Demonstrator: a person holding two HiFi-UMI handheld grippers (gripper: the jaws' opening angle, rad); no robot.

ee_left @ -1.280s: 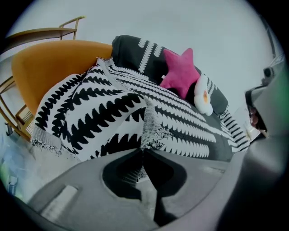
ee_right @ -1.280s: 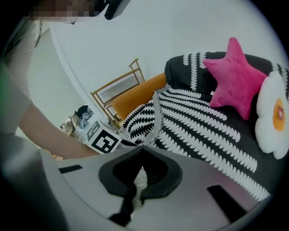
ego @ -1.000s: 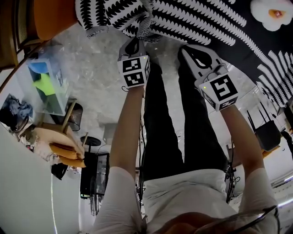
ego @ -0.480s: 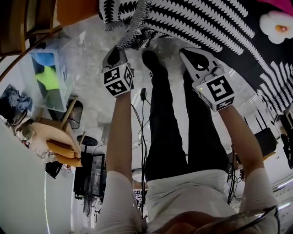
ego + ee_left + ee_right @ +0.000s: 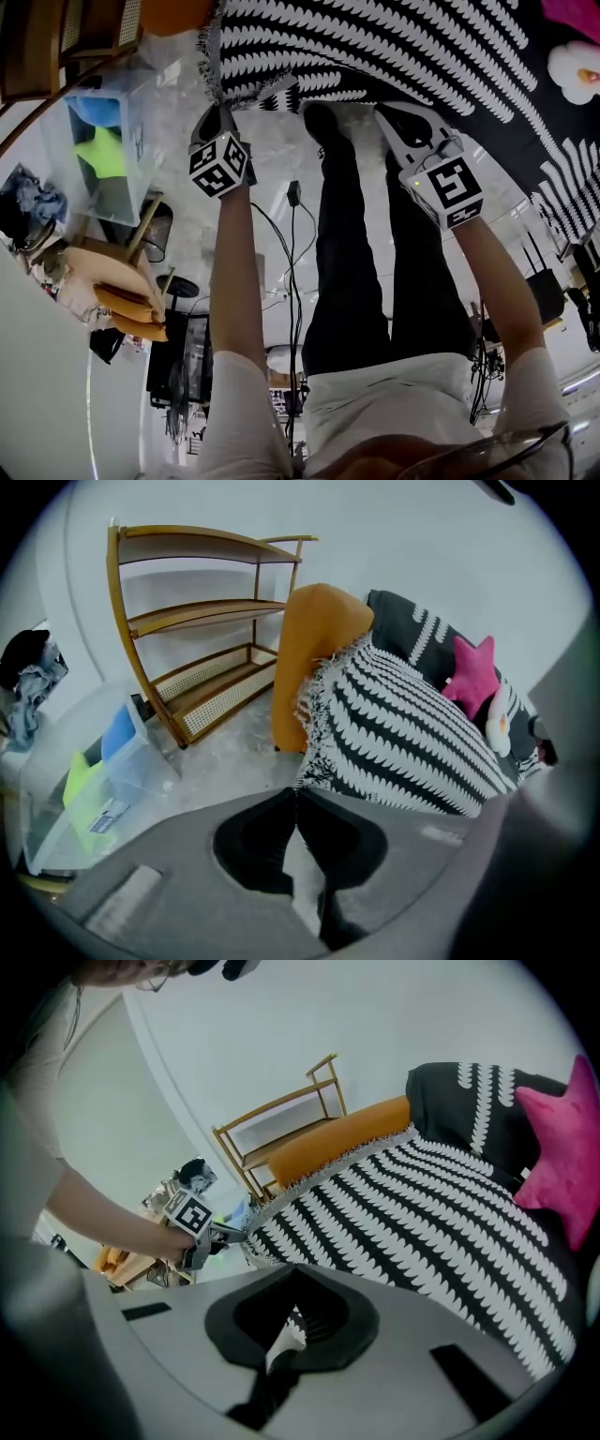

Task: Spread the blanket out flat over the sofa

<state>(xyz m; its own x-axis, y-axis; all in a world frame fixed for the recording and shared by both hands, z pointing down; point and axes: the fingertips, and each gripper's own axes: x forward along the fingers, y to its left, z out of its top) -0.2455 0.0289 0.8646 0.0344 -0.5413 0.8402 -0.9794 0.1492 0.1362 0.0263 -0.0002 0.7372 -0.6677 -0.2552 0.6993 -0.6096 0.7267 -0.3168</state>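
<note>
Across the sofa (image 5: pixel 317 639) the blanket (image 5: pixel 403 47) looks nearly spread; my left gripper (image 5: pixel 215 112) and right gripper (image 5: pixel 399 114) clench its unlaid edge

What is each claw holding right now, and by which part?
Both are shut on the black-and-white blanket: the left claw at its fringed corner, the right claw further along the same near edge.

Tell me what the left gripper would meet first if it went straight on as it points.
The left gripper is shut on the fringed corner of the blanket, so that blanket itself hangs directly ahead. Just behind it probably comes the orange sofa arm, though depth is unclear.
</note>
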